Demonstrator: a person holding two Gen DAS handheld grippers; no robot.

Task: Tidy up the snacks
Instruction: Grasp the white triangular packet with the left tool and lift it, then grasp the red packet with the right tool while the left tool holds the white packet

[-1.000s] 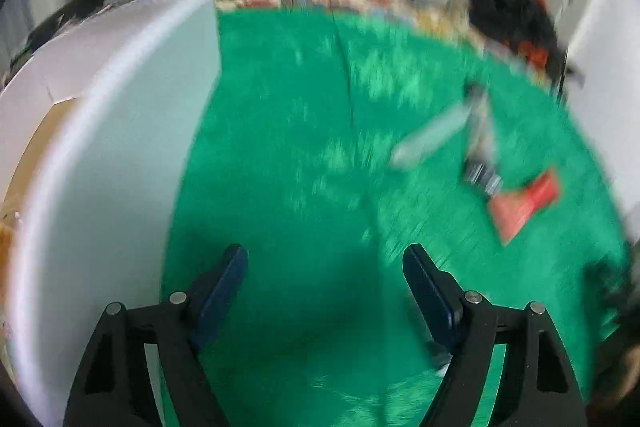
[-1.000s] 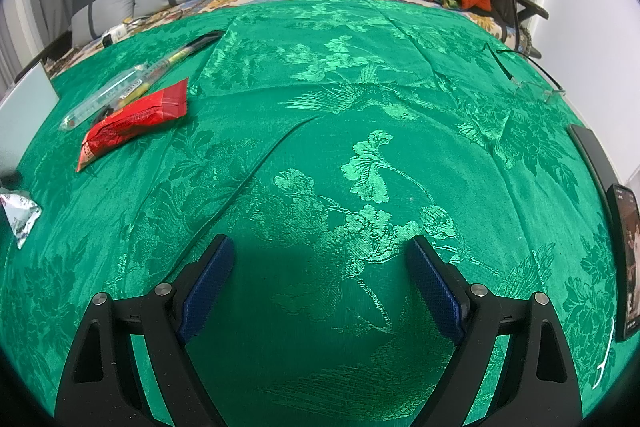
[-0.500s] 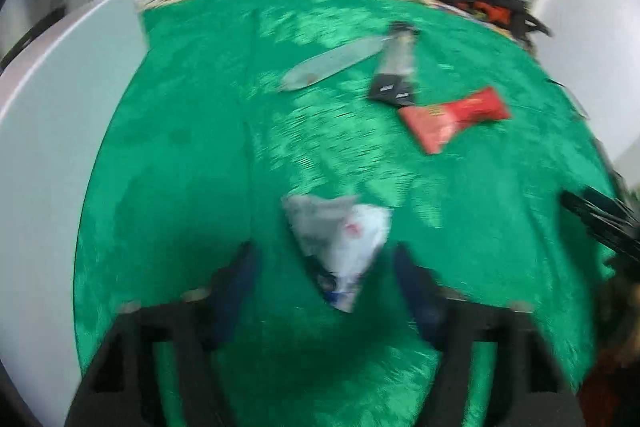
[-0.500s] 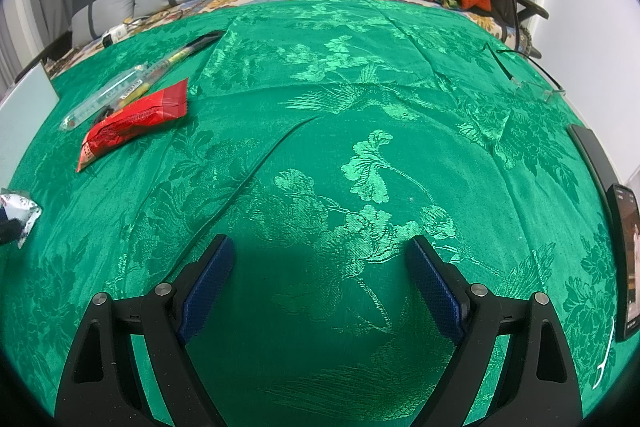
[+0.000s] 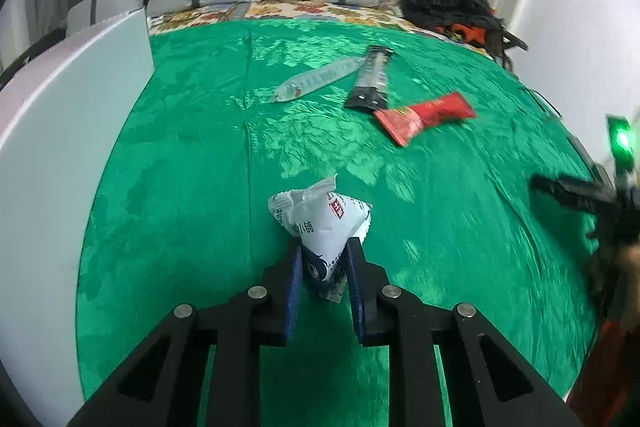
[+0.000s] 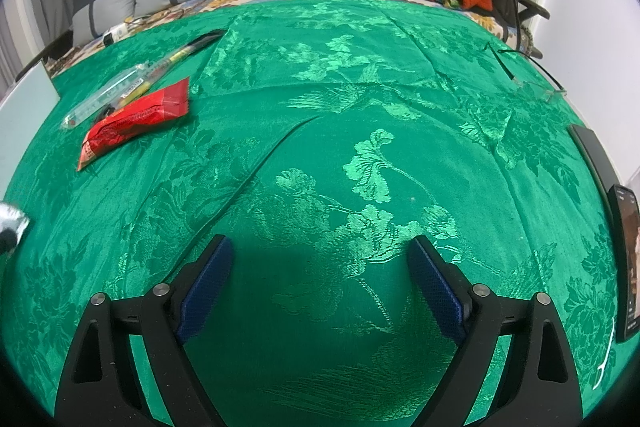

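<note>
Early stage: left gripper [image 5: 322, 269] clamped on white packet [image 5: 320, 219] at 6 o'clock, right gripper [image 6: 320, 283] agape, empty; red packet [image 5: 425, 115], two long sticks [image 5: 320, 81] at 1 o'clock unsorted.

Cloth under both grippers: green brocade cloth [image 6: 360, 107], woven with glossy flower figures, sheen seen in patches.
Packet between left pads: white snack packet [image 5: 320, 223], crinkled glossy film.
Packets ahead of left gripper: red wrapper [image 5: 426, 115], shiny plastic; clear sleeve [image 5: 320, 79], transparent film.
Left gripper [image 5: 323, 259]: matt black plastic, blue textured pads, metal pins.
Box left of it: white box [image 5: 60, 147], smooth and matt.
</note>
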